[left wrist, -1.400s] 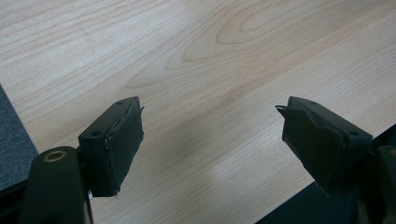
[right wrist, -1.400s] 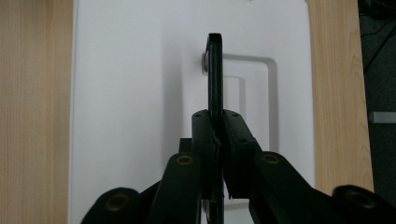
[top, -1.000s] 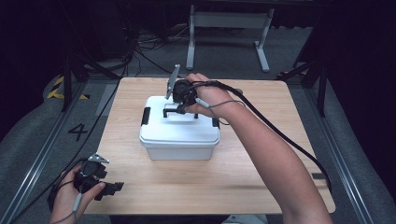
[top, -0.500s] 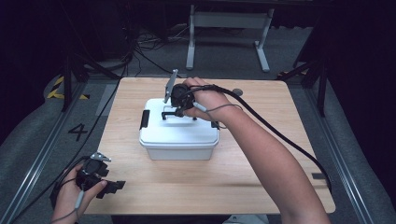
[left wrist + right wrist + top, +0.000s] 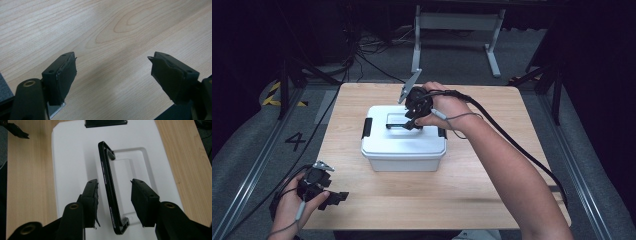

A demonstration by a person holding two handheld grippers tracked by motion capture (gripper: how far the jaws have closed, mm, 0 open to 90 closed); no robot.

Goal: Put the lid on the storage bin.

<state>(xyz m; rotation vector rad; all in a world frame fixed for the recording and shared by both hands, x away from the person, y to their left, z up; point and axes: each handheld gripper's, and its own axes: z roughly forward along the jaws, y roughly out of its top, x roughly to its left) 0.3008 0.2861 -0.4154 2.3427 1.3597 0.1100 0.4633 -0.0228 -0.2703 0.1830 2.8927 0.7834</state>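
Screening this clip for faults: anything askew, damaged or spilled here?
Nothing stands out. The white box sits square on the table, lid on, its black handle raised between the right gripper's open jaws. The left gripper is open over bare wood.

A table (image 5: 512,165) lies ahead of the person. A lidded box (image 5: 404,145) sits on it at the middle, slightly toward 11 o'clock. A handle (image 5: 110,192) stands raised on the lid, over a recess. The right gripper (image 5: 412,120) hangs above the lid, its jaws one on each side of the handle, not touching it. The left gripper (image 5: 334,197) sits at the table's near corner, at 7 o'clock from the box and well apart from it, jaws spread over bare tabletop.
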